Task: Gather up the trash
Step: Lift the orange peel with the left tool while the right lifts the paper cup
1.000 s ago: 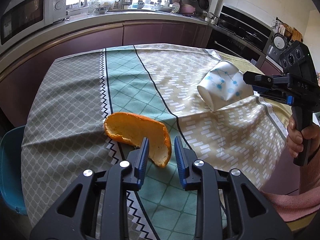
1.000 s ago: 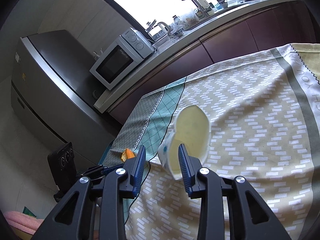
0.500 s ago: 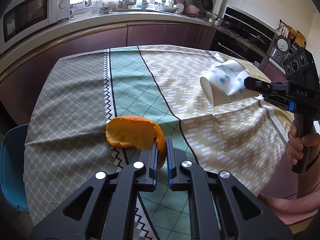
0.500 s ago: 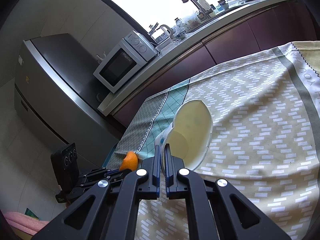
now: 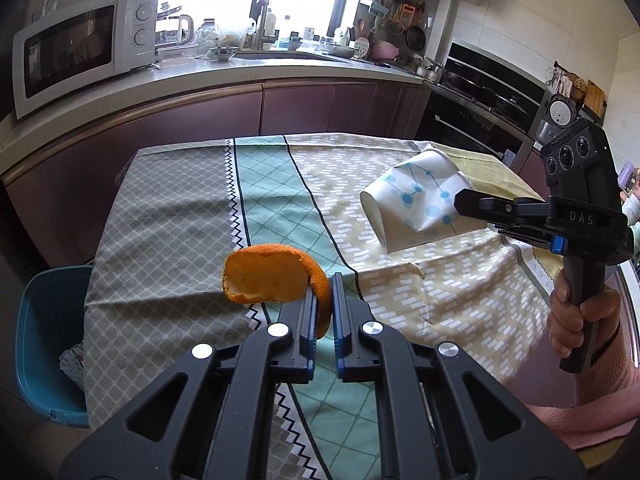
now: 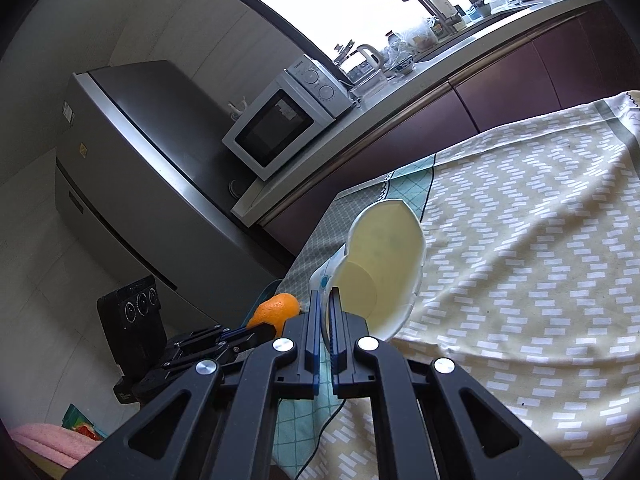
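Peel (image 5: 272, 280) hangs off the tablecloth (image 5: 172, 216), your left gripper (image 5: 323, 312) pinched tight on its thin, limp edge. Your right gripper (image 6: 325, 320) nips the cup (image 6: 380, 272) by its crushable rim. Only the right view shows the cup's empty inside.

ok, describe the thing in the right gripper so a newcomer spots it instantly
Start at the patterned tablecloth and go to its beige, dash-printed side. Above it the right gripper pinches the wall of a crumpled paper cup. It is white with blue dots joined by lines, unlike the orange peel in the left gripper.
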### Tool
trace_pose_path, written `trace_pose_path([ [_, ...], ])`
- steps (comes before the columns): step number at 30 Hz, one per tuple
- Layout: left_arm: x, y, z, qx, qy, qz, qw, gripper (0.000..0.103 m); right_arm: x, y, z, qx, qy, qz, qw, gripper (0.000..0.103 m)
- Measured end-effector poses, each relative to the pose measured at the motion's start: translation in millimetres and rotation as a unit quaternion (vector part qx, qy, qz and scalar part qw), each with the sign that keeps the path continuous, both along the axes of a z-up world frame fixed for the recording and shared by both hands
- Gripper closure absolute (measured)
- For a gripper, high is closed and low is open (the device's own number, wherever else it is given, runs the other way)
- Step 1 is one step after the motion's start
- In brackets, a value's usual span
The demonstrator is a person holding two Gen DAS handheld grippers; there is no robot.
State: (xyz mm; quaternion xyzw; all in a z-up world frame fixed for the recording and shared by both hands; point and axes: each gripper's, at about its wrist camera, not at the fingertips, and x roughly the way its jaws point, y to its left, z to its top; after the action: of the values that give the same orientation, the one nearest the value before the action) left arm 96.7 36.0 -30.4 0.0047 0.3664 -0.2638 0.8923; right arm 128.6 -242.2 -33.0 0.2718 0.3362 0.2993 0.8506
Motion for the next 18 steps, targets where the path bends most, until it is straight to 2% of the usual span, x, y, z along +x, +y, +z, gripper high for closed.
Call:
trace_pose_path([
  [18, -8, 38, 21, -0.008, -0.027, 0.036, 0.999, 0.096, 11, 38, 4, 0.02, -0.003, 0.04, 0.999, 0.1],
])
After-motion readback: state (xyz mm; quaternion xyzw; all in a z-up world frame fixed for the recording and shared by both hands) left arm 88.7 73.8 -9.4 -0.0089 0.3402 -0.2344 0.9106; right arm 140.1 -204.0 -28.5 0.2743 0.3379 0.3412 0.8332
